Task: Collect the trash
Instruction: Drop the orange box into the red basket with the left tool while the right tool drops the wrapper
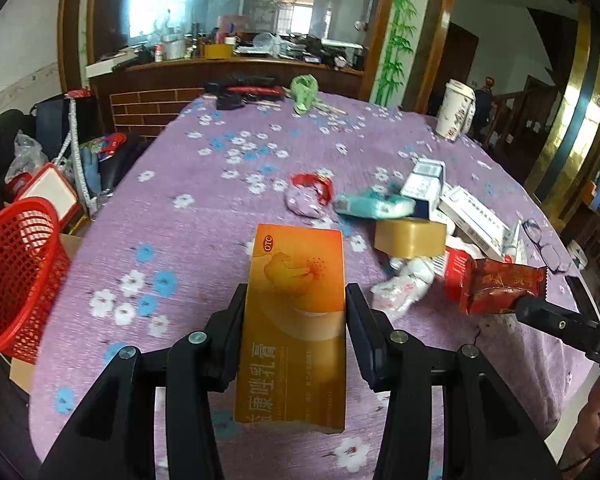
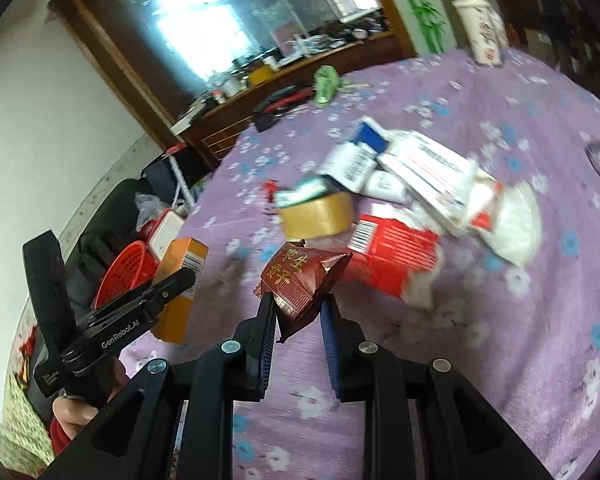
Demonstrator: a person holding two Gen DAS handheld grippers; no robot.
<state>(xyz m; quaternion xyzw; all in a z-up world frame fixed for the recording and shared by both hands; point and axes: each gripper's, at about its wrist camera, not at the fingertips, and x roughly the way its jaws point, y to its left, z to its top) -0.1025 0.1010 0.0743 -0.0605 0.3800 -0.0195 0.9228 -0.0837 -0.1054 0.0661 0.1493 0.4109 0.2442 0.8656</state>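
My left gripper is shut on an orange medicine box and holds it above the purple flowered tablecloth; the gripper and box also show at the left of the right wrist view. My right gripper is shut on a dark red snack wrapper; it also shows in the left wrist view, held up at the right. A red mesh basket stands off the table's left edge, also in the right wrist view.
A pile of trash lies on the table: a tape roll, a teal packet, white medicine boxes, a red carton, crumpled tissue. A paper cup, glasses and a green bag sit farther off.
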